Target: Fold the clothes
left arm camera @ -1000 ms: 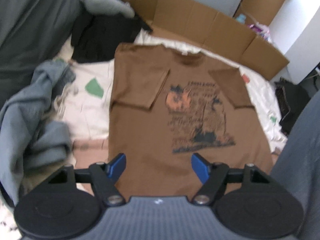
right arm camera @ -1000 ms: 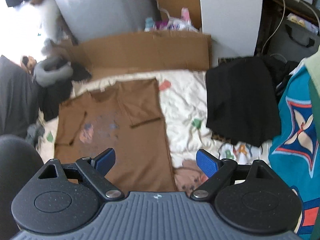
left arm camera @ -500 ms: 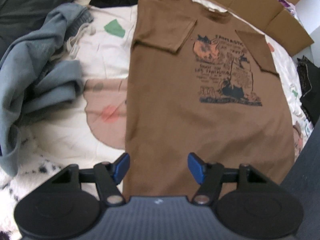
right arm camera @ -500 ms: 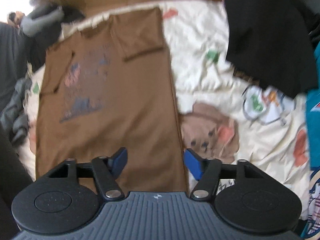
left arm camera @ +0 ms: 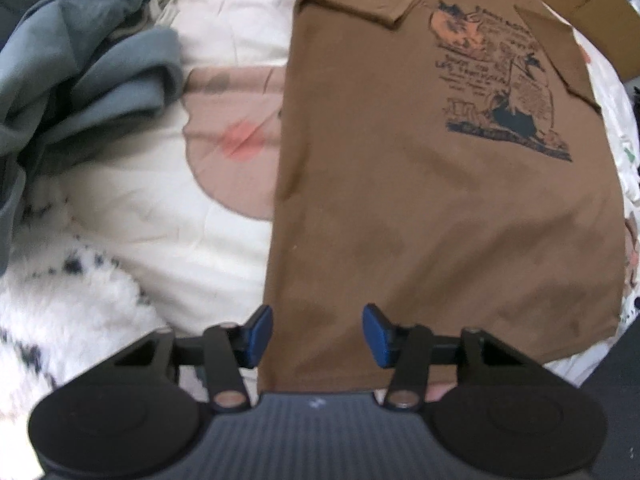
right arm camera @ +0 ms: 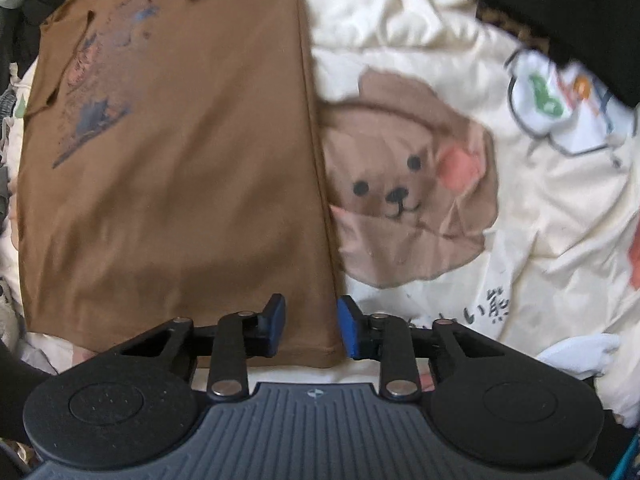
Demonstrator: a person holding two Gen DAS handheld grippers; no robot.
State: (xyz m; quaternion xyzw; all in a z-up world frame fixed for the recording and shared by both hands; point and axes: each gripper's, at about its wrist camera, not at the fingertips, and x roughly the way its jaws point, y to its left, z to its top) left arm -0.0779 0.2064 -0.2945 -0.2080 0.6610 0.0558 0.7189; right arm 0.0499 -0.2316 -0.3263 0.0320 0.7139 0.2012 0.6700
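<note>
Grey clothes (left arm camera: 80,60) heap left of your left gripper (left arm camera: 318,334); only your right view shows the black garment (right arm camera: 560,12) far right. Cream bear-print quilt (right arm camera: 520,208) underneath. Brown shirt (left arm camera: 420,200) lies flat ahead. Both grippers, right (right arm camera: 311,330) narrower, have been closing, straddling its near corners, pads not pressing

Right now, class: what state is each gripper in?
Left gripper: open, jaws just closing over the shirt hem corner.
Right gripper: open, jaws just closing, straddling the shirt's other corner.
</note>
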